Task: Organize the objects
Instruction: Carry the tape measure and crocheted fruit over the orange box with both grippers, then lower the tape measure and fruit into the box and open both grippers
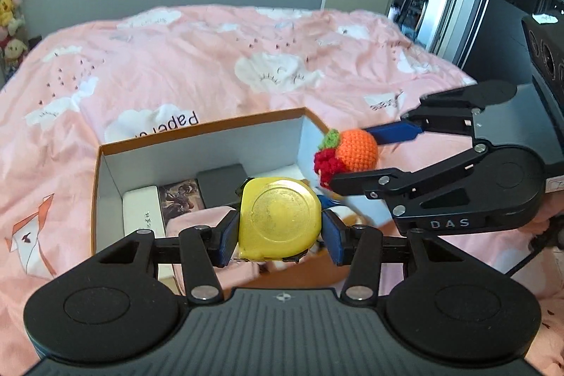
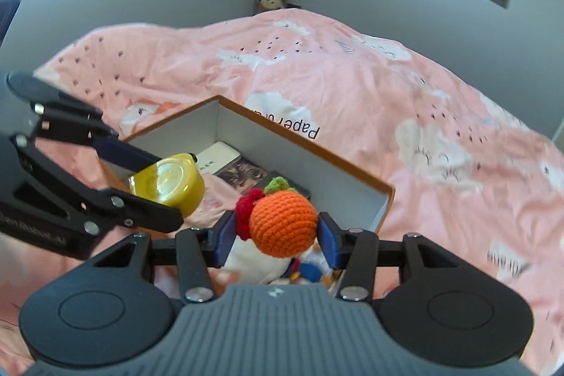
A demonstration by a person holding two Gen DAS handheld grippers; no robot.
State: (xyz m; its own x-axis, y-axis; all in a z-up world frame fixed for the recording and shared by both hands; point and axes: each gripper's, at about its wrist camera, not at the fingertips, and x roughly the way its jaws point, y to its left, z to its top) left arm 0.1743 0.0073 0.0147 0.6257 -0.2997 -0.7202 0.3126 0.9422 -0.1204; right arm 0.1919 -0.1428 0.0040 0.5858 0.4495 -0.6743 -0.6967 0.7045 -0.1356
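Between the blue pads of my left gripper (image 1: pixel 279 228) I pinched the yellow, rounded plastic tape measure case (image 1: pixel 278 217) at the lower centre of the left wrist view; it looked hard, smooth and fairly heavy, so I judged a grip across its flat sides the safest, since the glossy shell could slip. My right gripper (image 2: pixel 282 235) clamped the orange crocheted ball with its green and red yarn tufts (image 2: pixel 282 221) at the lower middle of the right wrist view; it seemed light and soft, yielding under the pads, best taken across the round body and not the tufts. Just beyond both loads sat the open white cardboard box with an orange-brown rim (image 1: pixel 211 125), already holding flat items along its far wall. Its thin upright walls were the edges to clear. The pink cloud-printed bedspread (image 1: pixel 197 59) lay open all round.
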